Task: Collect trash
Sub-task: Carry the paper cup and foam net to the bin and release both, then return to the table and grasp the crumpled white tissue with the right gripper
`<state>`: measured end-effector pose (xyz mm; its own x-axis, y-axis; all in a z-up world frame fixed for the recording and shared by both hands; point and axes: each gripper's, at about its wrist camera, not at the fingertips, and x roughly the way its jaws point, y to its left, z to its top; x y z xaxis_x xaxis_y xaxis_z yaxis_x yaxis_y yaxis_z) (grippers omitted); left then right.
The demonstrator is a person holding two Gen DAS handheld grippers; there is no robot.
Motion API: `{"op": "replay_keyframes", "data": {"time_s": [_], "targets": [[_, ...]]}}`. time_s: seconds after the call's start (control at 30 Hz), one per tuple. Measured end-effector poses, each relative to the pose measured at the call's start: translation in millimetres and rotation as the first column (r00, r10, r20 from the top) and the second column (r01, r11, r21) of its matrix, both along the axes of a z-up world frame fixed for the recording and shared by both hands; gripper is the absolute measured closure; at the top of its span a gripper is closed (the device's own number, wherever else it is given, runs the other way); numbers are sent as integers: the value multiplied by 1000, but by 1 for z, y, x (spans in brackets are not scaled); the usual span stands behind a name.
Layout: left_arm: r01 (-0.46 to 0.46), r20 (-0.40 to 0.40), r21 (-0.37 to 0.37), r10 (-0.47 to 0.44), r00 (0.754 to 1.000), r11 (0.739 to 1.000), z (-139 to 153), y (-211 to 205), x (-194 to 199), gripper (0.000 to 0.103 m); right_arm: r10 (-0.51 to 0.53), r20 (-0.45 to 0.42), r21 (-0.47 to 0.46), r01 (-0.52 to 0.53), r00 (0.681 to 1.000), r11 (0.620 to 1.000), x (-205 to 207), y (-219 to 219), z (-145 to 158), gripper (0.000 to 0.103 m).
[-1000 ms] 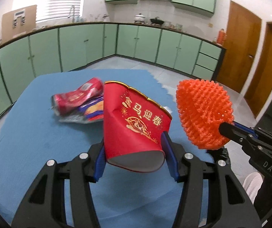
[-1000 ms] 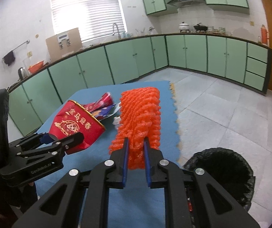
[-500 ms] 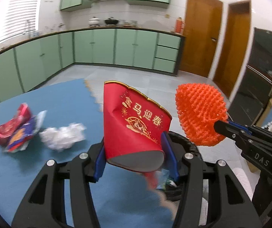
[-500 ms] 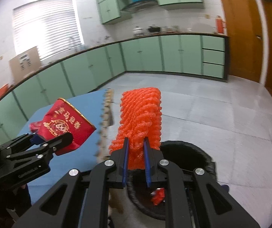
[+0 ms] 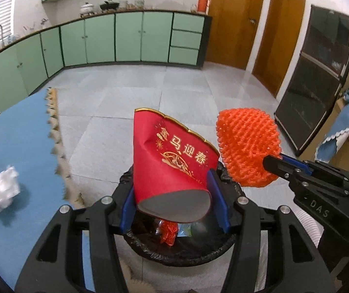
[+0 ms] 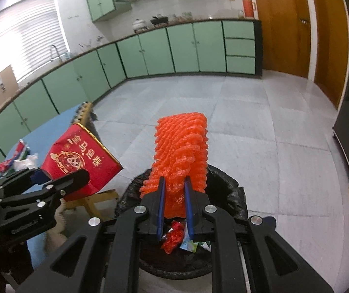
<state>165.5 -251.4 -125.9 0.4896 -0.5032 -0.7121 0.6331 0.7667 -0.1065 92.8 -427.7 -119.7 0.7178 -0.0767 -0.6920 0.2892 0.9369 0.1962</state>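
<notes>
Some wrappers (image 6: pixel 174 236), black-lined bin (image 6: pixel 225 180)

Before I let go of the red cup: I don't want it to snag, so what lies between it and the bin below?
Nothing: in the left wrist view the red paper cup hangs over the black-lined bin, only air between them.

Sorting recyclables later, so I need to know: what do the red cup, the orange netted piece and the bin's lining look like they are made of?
Red cup: probably coated paper, judging by its creased, dented wall, printed gold lettering and dull grey base.
Orange netted piece: looks like soft foam mesh, a matt open weave that squashes between the pads.
Bin liner: thin black plastic film, wrinkled and slightly glossy.
</notes>
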Motion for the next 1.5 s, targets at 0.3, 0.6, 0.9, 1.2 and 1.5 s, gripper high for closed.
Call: {"op": "replay_keyframes", "data": {"time_s": [0.3, 0.6, 0.9, 1.2, 1.5], "targets": [[4, -47, 13, -3, 999, 1000, -8, -21, 24, 38, -41, -58, 6, 41, 997, 999, 12, -22, -19, 59], [-70, 12, -50, 71, 997, 996, 25, 15, 13, 32, -70, -4, -24, 70, 998, 997, 3, -14, 1, 18], [-233, 119, -69, 240, 963, 970, 54, 103, -9, 26, 44, 111, -54, -38, 993, 998, 10, 44, 42, 11], [-451, 198, -33, 448, 872, 892, 62, 204, -11, 26, 221, 166, -66, -212, 961, 975, 44, 134, 53, 11], [-579, 209, -18, 569, 795, 815, 62, 274, -3, 26, 345, 161, -87, -334, 925, 938, 88, 208, 51, 11]]}}
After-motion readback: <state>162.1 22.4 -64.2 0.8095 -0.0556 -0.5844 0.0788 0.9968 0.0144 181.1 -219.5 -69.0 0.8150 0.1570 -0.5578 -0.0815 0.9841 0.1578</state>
